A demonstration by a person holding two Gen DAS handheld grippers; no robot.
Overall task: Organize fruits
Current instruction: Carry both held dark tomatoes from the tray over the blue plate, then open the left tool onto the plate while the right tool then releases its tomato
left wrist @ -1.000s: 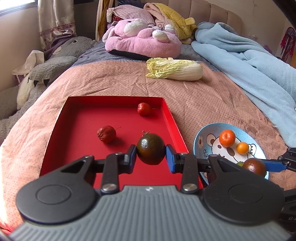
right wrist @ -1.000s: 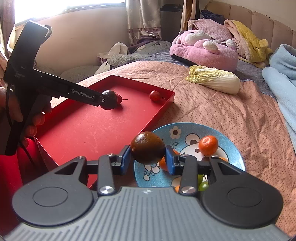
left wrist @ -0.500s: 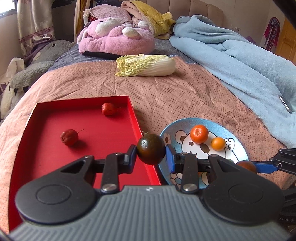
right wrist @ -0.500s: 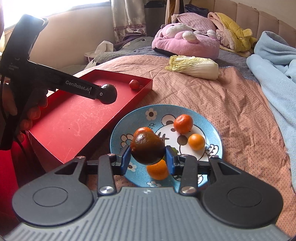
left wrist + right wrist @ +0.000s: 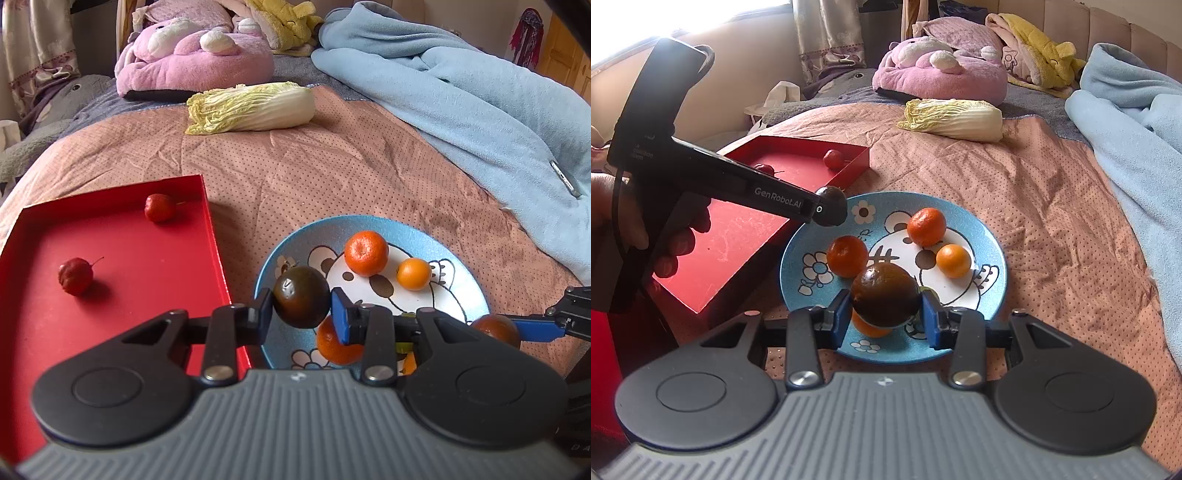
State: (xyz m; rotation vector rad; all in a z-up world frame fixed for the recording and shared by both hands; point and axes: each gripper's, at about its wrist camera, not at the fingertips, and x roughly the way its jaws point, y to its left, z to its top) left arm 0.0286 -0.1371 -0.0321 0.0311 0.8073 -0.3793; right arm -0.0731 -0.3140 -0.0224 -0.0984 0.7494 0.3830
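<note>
Fruits sit on a bed (image 5: 332, 166) covered by a pink dotted quilt, with a light blue blanket (image 5: 461, 96) bunched at 2 o'clock in the left wrist view, a pink plush toy (image 5: 192, 48) at 11 o'clock near the headboard and a napa cabbage (image 5: 251, 107) lying just in front of it. A curtain and a bright window stand at 11 o'clock in the right wrist view.

A red tray (image 5: 122, 295) at 9 o'clock carries two small red fruits (image 5: 159, 207), well apart. Just beside it, the blue cartoon plate (image 5: 990, 236) holds several oranges (image 5: 926, 226) of differing size, smooth and bright.

The left hand-held gripper (image 5: 302, 308) is clenched on a dark round fruit (image 5: 301, 297), glossy and greenish brown, hanging above the plate's 9 o'clock rim. The right hand-held gripper (image 5: 885, 317) grasps a second dark fruit (image 5: 884, 293), browner and slightly larger, above the plate's 6 o'clock part, with an orange partly hidden behind it. A person's fingers (image 5: 670, 240) wrap the left tool's handle at 9 o'clock.
</note>
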